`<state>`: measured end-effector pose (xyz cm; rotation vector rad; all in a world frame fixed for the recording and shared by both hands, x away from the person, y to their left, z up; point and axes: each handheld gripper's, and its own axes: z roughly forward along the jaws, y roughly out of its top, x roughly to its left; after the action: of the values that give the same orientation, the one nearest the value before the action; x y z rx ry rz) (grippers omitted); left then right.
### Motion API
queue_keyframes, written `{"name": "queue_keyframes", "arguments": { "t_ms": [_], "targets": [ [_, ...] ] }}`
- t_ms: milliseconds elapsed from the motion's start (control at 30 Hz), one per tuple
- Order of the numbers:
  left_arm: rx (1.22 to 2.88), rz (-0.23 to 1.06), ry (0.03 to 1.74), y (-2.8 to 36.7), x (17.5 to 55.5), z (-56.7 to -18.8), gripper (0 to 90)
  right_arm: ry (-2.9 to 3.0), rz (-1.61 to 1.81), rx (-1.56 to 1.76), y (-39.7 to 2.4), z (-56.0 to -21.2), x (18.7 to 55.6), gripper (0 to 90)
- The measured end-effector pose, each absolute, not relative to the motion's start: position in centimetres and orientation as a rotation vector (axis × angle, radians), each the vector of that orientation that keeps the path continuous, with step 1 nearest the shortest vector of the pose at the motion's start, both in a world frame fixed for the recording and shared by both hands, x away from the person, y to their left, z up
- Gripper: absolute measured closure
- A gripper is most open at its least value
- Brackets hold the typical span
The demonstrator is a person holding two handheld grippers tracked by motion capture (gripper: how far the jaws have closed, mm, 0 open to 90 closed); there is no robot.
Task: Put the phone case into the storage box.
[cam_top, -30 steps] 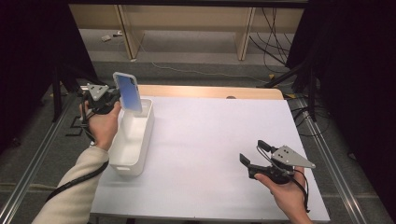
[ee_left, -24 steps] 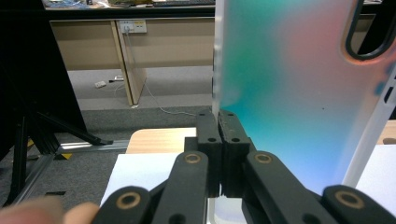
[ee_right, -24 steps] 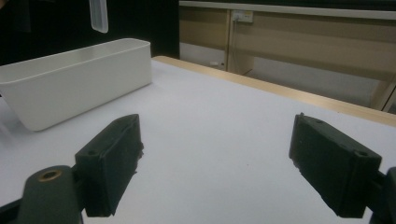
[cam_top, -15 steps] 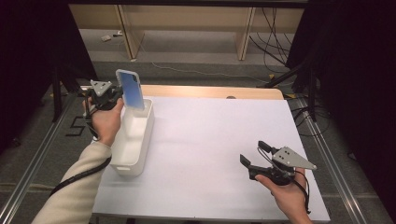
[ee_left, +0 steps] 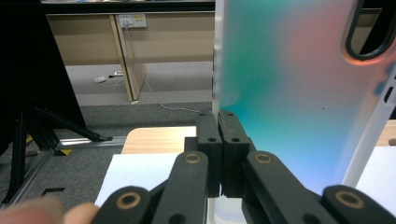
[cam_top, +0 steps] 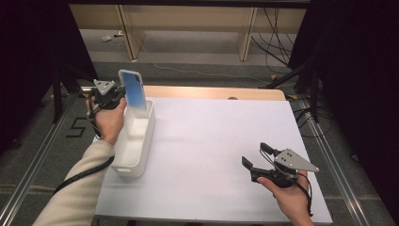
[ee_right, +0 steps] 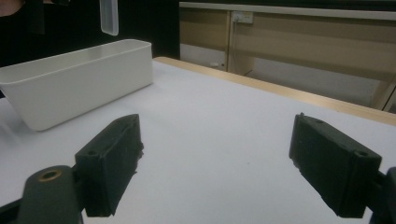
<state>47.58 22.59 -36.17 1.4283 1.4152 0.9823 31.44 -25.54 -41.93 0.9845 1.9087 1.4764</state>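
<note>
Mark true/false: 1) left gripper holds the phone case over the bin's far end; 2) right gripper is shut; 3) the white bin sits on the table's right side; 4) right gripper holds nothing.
1) True: the left gripper is clamped on the edge of the phone case, above the far end of the white bin.
2) False: the right gripper has its jaws wide apart.
3) False: the bin stands at the left edge of the table.
4) True: only bare table shows between its jaws.
</note>
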Motion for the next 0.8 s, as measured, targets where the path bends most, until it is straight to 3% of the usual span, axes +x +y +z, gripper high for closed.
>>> {"name": "queue_keyframes", "arguments": {
  "t_ms": [800],
  "targets": [
    [1.448, 0.983, 1.427, 22.17, 48.62, -36.48, 88.6, 1.907, 1.481, 0.982, -25.57, -41.97, 31.25, 18.1]
  ]
}}
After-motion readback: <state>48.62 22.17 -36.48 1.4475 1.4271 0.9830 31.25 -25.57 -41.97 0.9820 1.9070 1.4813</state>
